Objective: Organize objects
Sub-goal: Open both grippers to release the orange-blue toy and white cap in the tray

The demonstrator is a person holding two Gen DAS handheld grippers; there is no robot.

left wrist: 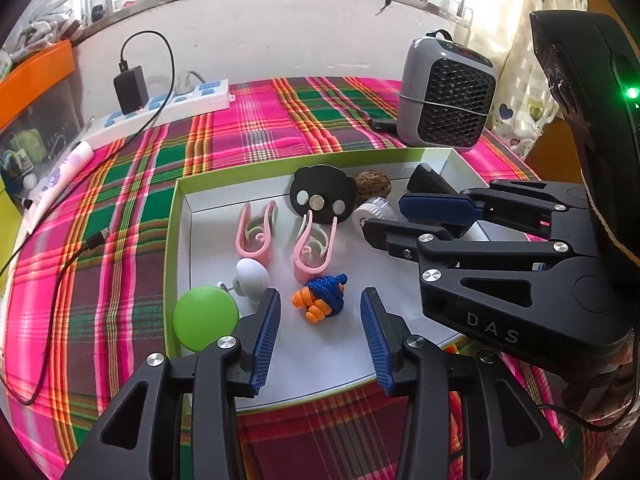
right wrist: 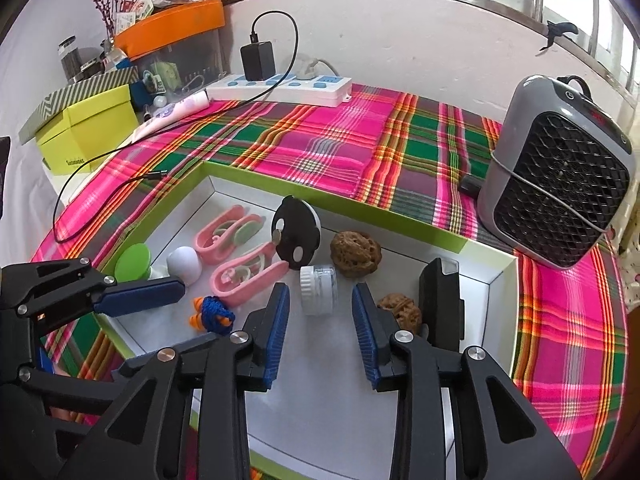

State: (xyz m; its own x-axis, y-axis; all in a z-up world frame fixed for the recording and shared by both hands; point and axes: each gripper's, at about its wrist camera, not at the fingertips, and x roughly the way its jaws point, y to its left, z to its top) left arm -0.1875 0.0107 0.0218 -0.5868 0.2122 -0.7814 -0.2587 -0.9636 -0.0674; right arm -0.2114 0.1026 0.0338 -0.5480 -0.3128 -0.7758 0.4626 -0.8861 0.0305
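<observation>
Plaid-clothed table (left wrist: 248, 136), green-rimmed tray (left wrist: 176, 200), heater (left wrist: 448, 96), power strip (left wrist: 176, 100)

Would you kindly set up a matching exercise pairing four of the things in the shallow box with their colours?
Things:
1. clips
2. round disc
3. small jar
4. knitted toy

Colours:
A. blue and orange
B. pink
C. white cap, clear body
D. bright green

Pairs: 1-B, 2-D, 3-C, 4-A
</observation>
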